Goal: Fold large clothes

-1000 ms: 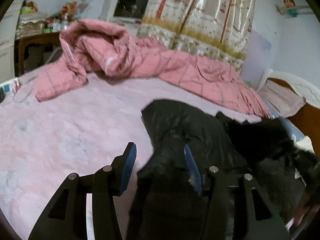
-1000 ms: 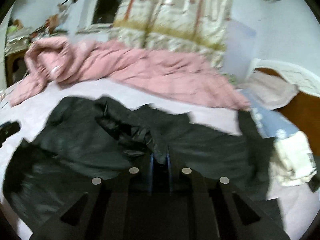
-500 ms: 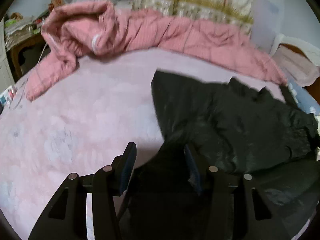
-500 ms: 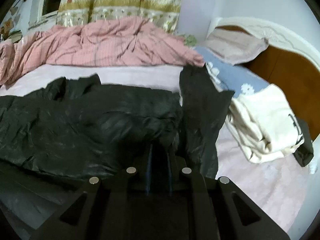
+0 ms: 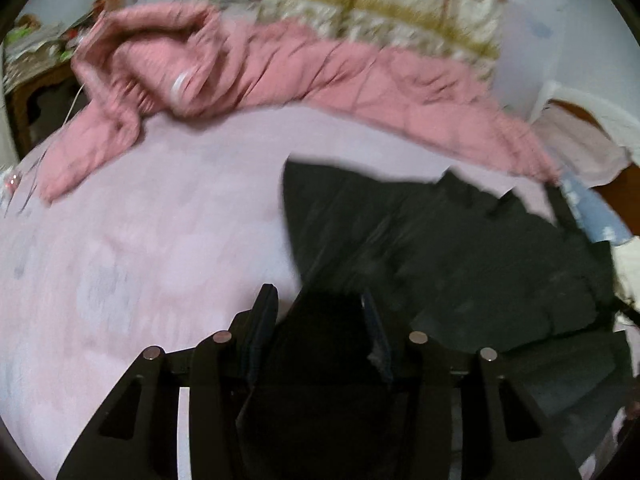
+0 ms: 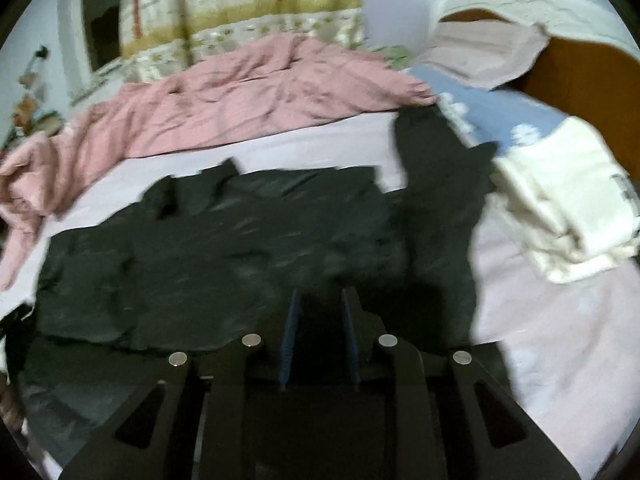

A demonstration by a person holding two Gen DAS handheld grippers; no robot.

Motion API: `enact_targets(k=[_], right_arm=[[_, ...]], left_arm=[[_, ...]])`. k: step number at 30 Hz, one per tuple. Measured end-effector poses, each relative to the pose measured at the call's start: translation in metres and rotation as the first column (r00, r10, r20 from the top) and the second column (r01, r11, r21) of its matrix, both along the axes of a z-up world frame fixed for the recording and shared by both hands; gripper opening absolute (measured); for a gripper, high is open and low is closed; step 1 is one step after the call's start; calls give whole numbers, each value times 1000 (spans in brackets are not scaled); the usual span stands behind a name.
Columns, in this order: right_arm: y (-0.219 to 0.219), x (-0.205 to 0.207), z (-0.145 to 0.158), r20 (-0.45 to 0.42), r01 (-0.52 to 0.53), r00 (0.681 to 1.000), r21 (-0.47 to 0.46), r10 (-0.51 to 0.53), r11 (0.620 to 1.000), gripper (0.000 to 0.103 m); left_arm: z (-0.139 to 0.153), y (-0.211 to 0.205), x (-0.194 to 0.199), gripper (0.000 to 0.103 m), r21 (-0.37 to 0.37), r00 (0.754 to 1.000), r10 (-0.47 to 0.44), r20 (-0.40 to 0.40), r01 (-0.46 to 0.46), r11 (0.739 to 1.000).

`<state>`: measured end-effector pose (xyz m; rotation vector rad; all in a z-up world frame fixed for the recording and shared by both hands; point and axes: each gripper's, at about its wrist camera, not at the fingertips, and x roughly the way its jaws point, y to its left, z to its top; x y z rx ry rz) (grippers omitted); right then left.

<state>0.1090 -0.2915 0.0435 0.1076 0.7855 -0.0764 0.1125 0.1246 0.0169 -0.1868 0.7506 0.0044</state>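
The bed, under its pale pink sheet, fills the room, with a pink quilt bunched along the far side below the curtain. At the headboard end lie a blue pillow and a cream garment, loosely piled.

Across the near half of the sheet is the task's thing — a big black jacket, spread fairly flat, one sleeve reaching up toward the blue pillow. As a judgement, it has been laid out and pulled straight, but no clean fold shows; the sleeves and body are all left to bring in.

The left gripper has a dark bunch of the jacket's edge filling the gap between its jaws, clenched on it as far as I can see. The right gripper has just been opening; its blue pads stand apart with black cloth lying between them, and they do not seem to press on it — released, I would say.
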Motion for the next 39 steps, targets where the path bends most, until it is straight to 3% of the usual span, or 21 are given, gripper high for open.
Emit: enact_targets(k=[3,8,9,10,12,14,18,21,24,27,28,29,30,33,36,37,39], right_arm=[[10,16,-15,-57,-6,998,-76,2,997,24],[-7,41,-37,-176,18,984,-6,-19,1000,24],[-8,45,-39,-189,14,982,-12,-16,1000,24],[-9,50,-40,-200,9,980,-21,-13,1000,24],[-13,58,-38,-188,33,982,7,-31,999,24],[-18,65,-44,-193,56,980,61,-43,997,24],[-11,69,-59,-200,37,979,17,-33,999,24],[-4,68,-58,-193,9,981,-38,-17,999,24],[-12,62,-54,-172,17,985,4,-16,1000,24],[-32,24,-24,-6,28,1000,95,-28,995,25],[-39,7,-12,66,40,997,96,-46,995,35],[-45,-6,-3,121,55,990,87,-66,995,54],[-49,-18,3,171,69,982,74,-81,995,60],[-56,-41,11,263,100,960,22,-102,995,61],[-59,-55,4,260,114,958,45,-121,993,61],[-62,-60,2,259,114,958,65,-127,991,61],[-66,-72,-3,262,122,955,92,-143,988,61]], left_arm=[[4,-1,23,47,-17,999,-33,-28,32,999],[-26,9,70,45,-21,983,6,-182,-9,1000],[-36,12,78,38,-16,975,24,-222,-28,999],[-45,17,81,24,-46,968,22,-248,-34,998],[-48,25,80,19,-105,972,32,-231,-57,993],[-44,28,78,19,-104,976,46,-214,-70,992],[-47,30,76,21,-102,976,74,-206,-97,990],[-46,20,73,26,-33,978,87,-189,-95,995],[-32,13,61,36,64,987,96,-126,-88,994],[1,-4,25,57,204,997,65,29,-70,977],[12,-8,9,63,220,995,58,86,-76,972],[21,-10,-4,66,206,991,51,126,-77,976],[28,-12,-13,68,172,988,38,152,-64,983],[45,-25,-35,77,107,972,-37,230,12,994],[55,-43,-52,95,137,937,-9,349,-41,990],[57,-48,-53,102,127,932,-15,362,-34,991],[54,-59,-51,103,115,937,-76,341,39,993]])
